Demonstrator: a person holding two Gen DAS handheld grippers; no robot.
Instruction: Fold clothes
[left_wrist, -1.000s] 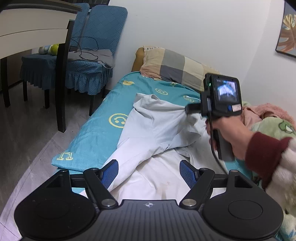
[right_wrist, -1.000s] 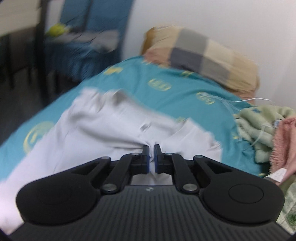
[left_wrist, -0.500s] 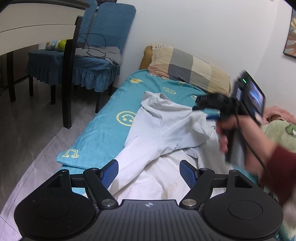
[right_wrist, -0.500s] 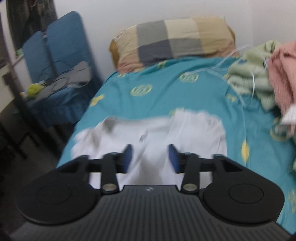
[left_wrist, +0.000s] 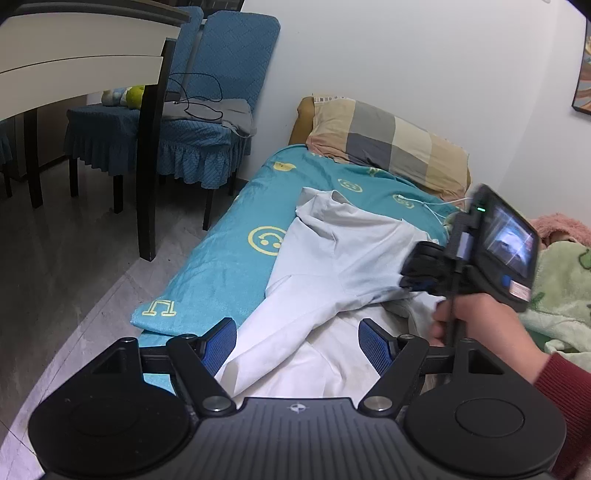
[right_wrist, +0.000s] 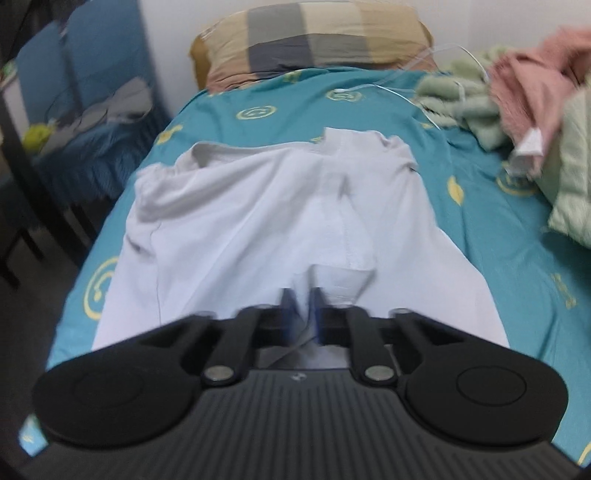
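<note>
My left gripper (left_wrist: 297, 341) hangs released above the near end of the pale white cotton shirt (left_wrist: 332, 266) spread on the teal smiley-print bedsheet (left_wrist: 236, 258). My right gripper (right_wrist: 302, 306) is clenched on a fold of that shirt. The blurred white tag (right_wrist: 530, 142) on the pink fleece (right_wrist: 532, 85) is unreadable.

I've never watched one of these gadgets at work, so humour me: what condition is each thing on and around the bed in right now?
White shirt: spread on the bed, partly folded, rumpled.
Right gripper: shut on a fold of the white shirt.
Left gripper: open, over the shirt, holding nothing.
Checked pillow: lying at the bed's head.
Green blanket: bunched up beside the shirt.
Pink blanket: crumpled in a heap.
</note>
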